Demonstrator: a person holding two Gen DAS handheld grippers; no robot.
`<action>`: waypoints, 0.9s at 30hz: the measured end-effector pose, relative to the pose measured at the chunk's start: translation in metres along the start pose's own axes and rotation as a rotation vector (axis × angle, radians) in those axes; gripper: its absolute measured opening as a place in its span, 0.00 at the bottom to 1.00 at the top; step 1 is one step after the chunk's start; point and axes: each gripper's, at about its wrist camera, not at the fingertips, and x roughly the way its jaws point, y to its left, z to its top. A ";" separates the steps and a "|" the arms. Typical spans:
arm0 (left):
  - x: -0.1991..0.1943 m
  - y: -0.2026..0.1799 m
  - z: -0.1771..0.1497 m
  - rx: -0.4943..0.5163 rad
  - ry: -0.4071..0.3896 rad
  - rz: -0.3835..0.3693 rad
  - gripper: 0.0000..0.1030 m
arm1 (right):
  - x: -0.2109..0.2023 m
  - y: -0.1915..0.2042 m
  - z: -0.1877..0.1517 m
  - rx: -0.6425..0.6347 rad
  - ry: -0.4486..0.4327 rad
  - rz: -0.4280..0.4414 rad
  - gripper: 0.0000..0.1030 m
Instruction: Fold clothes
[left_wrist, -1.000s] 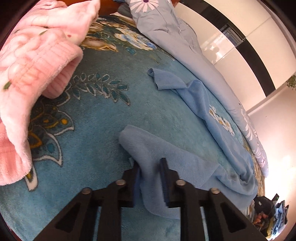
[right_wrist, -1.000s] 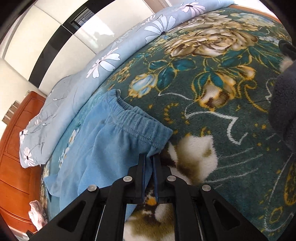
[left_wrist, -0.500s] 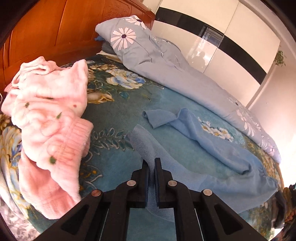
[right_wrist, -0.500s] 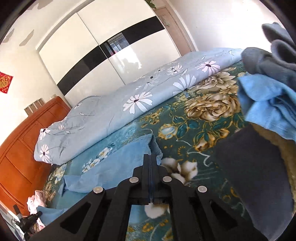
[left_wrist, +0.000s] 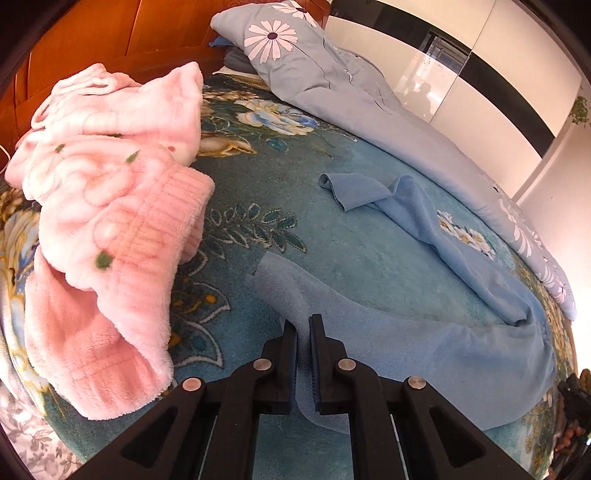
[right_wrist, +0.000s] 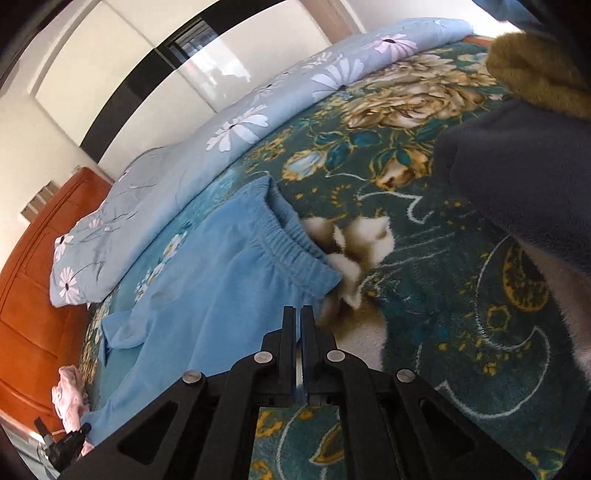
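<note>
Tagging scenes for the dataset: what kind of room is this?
A bedroom, most likely: a wooden headboard, a flowered pillow on a bed with a floral blanket, and a wardrobe along the wall.

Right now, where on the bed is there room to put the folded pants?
Bare blanket lies between the pink pile and the blue pants, and between the two pant legs. The quilt takes the far edge; dark clothes crowd the foot end.

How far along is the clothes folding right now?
Early. Nothing looks folded yet. The blue pants lie spread on the bed, the left gripper shut on one leg end and the right gripper at the waistband side, jaws closed. The pink garment remains crumpled.
</note>
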 end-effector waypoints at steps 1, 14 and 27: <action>0.001 0.000 0.000 0.004 0.004 0.004 0.07 | 0.005 -0.005 0.001 0.029 0.001 -0.004 0.07; 0.006 0.002 -0.005 -0.044 0.033 0.006 0.08 | 0.025 -0.017 0.005 0.213 -0.052 0.079 0.31; -0.003 -0.018 -0.011 -0.004 0.050 -0.016 0.08 | -0.049 0.004 0.028 0.005 -0.188 0.039 0.08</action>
